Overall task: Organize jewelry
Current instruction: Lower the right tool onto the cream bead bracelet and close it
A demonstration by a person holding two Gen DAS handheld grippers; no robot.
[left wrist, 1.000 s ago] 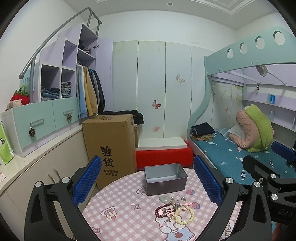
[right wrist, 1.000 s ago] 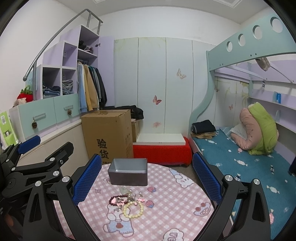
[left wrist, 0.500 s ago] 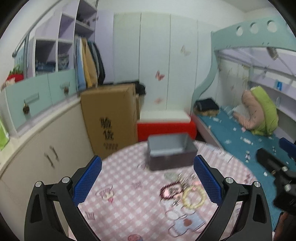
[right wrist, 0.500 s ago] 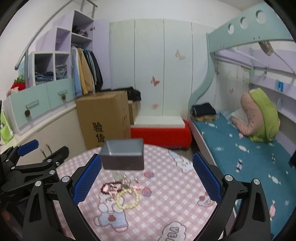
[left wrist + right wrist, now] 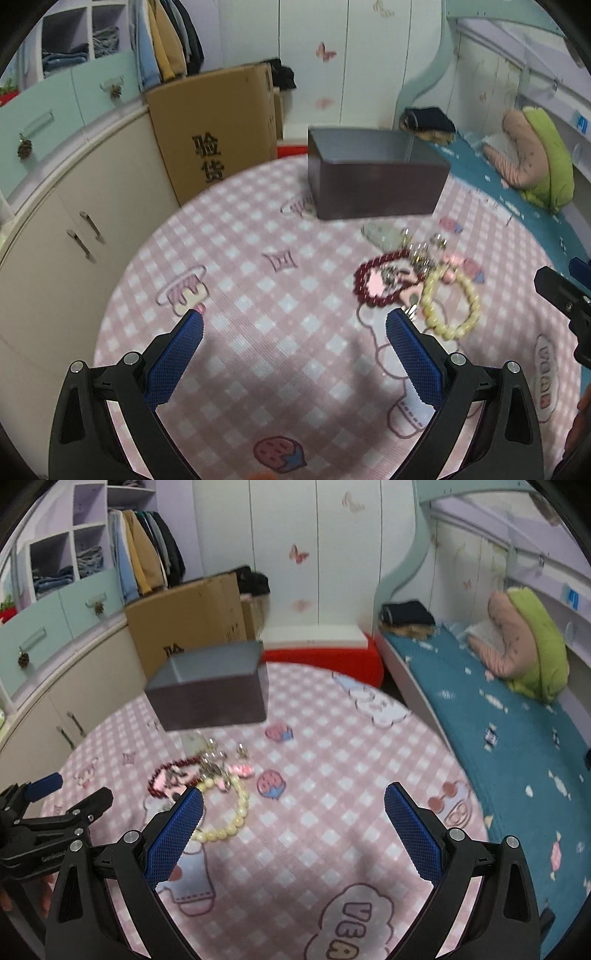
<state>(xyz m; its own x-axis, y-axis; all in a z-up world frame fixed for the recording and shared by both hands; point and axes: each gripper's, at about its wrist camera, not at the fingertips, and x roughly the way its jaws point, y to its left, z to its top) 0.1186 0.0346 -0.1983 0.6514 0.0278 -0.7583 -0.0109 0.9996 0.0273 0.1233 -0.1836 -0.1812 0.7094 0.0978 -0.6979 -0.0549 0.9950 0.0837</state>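
A heap of jewelry lies on a round table with a pink checked cloth (image 5: 258, 295): a dark red bead bracelet (image 5: 373, 280), a cream bead bracelet (image 5: 469, 299), small silver pieces (image 5: 421, 254) and a pale stone (image 5: 380, 232). A grey open metal box (image 5: 373, 177) stands behind the heap. My left gripper (image 5: 293, 332) is open and empty, above the cloth just left of the heap. My right gripper (image 5: 293, 812) is open and empty, with its left finger over the cream bracelet (image 5: 236, 812). The box (image 5: 210, 694) and red bracelet (image 5: 162, 775) also show there.
A cardboard box (image 5: 218, 125) and cream cabinets (image 5: 74, 221) stand left of the table. A bunk bed with a blue sheet (image 5: 498, 716) and a green and pink pillow (image 5: 528, 646) is on the right. A red bench (image 5: 332, 657) stands behind the table.
Both grippers have tilted down and moved closer to the table. The jewelry heap and the box now look larger and nearer. Both stay open.
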